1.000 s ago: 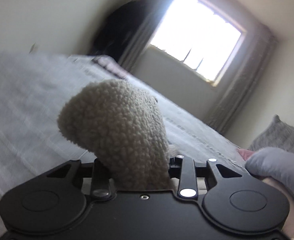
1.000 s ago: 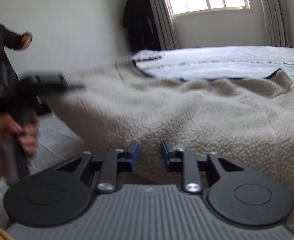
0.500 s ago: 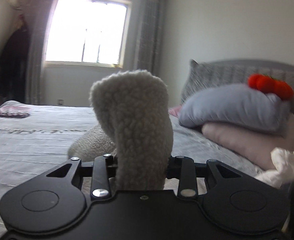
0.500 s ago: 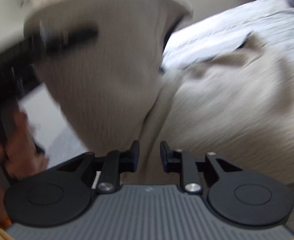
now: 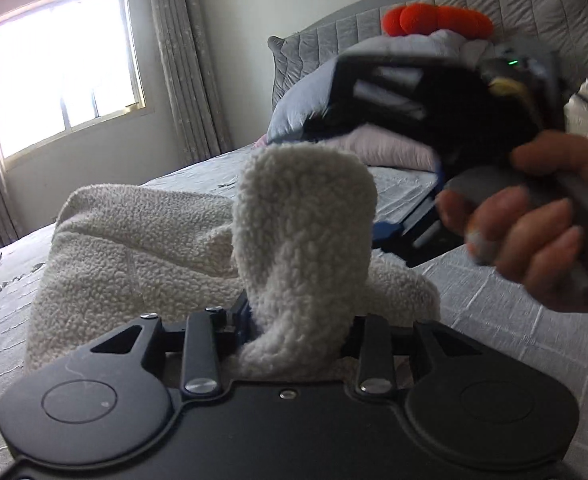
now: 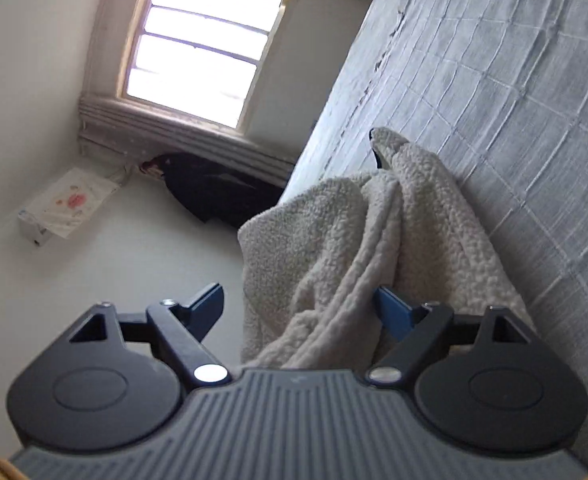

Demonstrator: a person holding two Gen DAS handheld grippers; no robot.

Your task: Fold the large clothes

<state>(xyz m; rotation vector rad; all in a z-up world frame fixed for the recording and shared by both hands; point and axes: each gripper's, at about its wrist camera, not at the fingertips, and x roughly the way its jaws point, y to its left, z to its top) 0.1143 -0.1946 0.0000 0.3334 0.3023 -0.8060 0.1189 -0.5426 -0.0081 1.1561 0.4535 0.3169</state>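
The cream fleece garment (image 5: 141, 248), heaped on the grey bed (image 5: 506, 320), was pinched by the left gripper (image 5: 300, 320), while the right gripper (image 6: 300, 308) had just been spread, fleece lying loose between its jaws.

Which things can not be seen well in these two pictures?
- Left wrist view: left hand-held gripper fingertips, hidden by the fleece they clamp.
- Left wrist view: right hand-held gripper, blurred by motion.
- Left wrist view: pillows, partly hidden behind it.
- Right wrist view: fleece's lower part, cut off by the gripper body.
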